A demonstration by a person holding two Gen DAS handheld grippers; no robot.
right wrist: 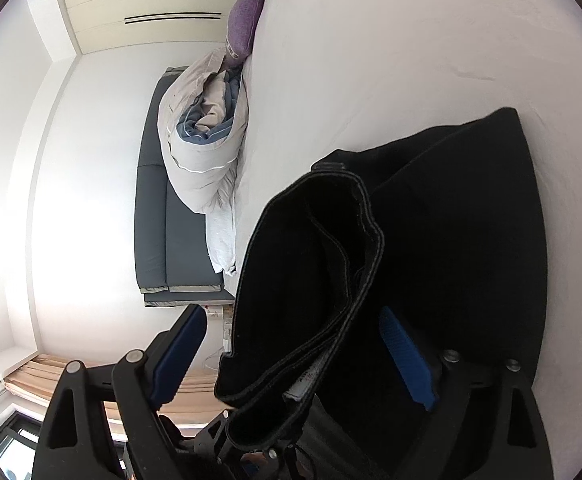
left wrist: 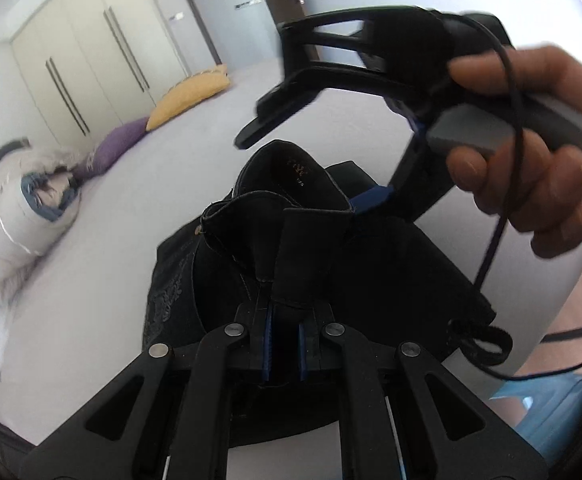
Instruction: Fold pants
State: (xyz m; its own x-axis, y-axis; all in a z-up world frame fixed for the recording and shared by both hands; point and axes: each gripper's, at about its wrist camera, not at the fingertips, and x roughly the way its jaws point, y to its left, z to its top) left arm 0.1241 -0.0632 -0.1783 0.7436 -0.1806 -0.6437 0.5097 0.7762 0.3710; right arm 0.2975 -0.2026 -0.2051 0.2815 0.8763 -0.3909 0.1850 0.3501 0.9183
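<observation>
- black pants (left wrist: pixel 291 248) sit bunched on the white bed (left wrist: pixel 111 280), waistband end lifted off the sheet, rest of the fabric draped down twd the near edge
- left gripper (left wrist: pixel 284 350): jaws nearly closed, pinching a strip of waistband btwn the blue pads, cloth runs straight up out of the pinch
- right gripper (right wrist: pixel 291 360): jaws wide apart, blue pads (right wrist: pixel 407 364) either side of the waistband (right wrist: pixel 331 320). Fabric hangs in the gap but isn't clamped; can't tell if one pad is touching it
- in the left wrist view the right gripper (left wrist: pixel 311 92) is up above the pants, a bit blurry, w/ the person's right hand (left wrist: pixel 531 160) wrapped round its grey handle and a thin black cable (left wrist: pixel 503 216) looping over the fingers
- embroidered pattern shows on the pants' left side in that same view
- far side of the bed: rolled-up beige/blue duvet (left wrist: pixel 23 216), then a purple pillow (left wrist: pixel 115 144) and a yellow pillow (left wrist: pixel 191 96) in a row along the edge
- cream wardrobe (left wrist: pixel 91 60) behind them, dark door further right
</observation>
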